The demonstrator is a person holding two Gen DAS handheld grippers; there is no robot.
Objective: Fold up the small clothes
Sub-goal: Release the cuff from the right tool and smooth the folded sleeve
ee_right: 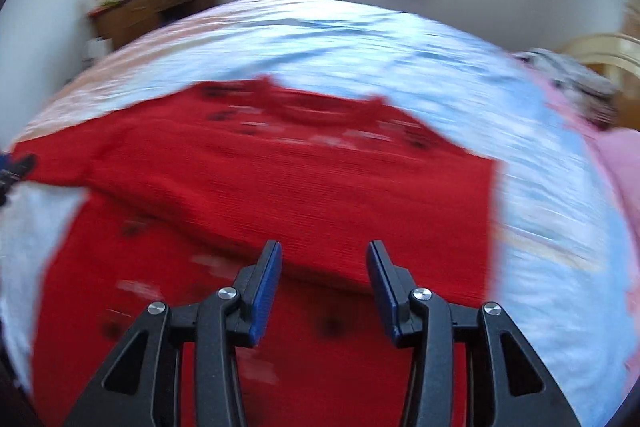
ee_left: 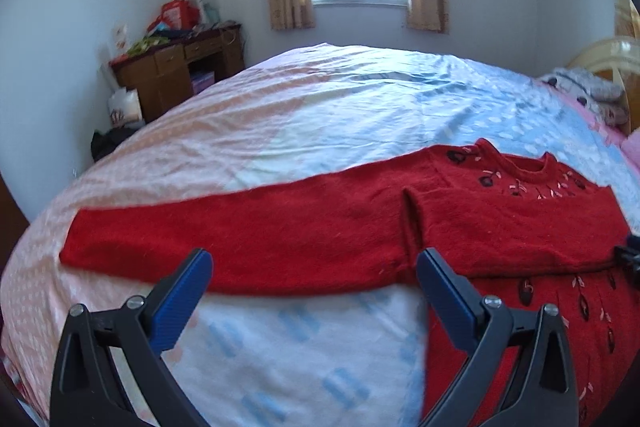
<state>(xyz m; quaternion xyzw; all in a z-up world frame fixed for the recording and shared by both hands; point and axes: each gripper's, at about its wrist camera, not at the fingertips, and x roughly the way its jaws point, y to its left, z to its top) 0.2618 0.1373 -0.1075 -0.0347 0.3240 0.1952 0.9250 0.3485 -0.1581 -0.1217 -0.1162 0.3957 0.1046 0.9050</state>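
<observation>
Blue-padded fingers of the left gripper stand spread wide, holding nothing, above the outstretched sleeve of the fuzzy red knit sweater with dark flower embroidery. Fingers of the right gripper are parted too, empty, over the sweater's folded-across other sleeve. That sweater lies flat on the bed's pastel blue-and-peach patterned sheet. The right view is motion-blurred.

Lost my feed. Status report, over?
Left gripper open, empty. Right gripper open, empty. Red sweater flat on bed, one sleeve folded across, other stretched out. Nothing in the way.
</observation>
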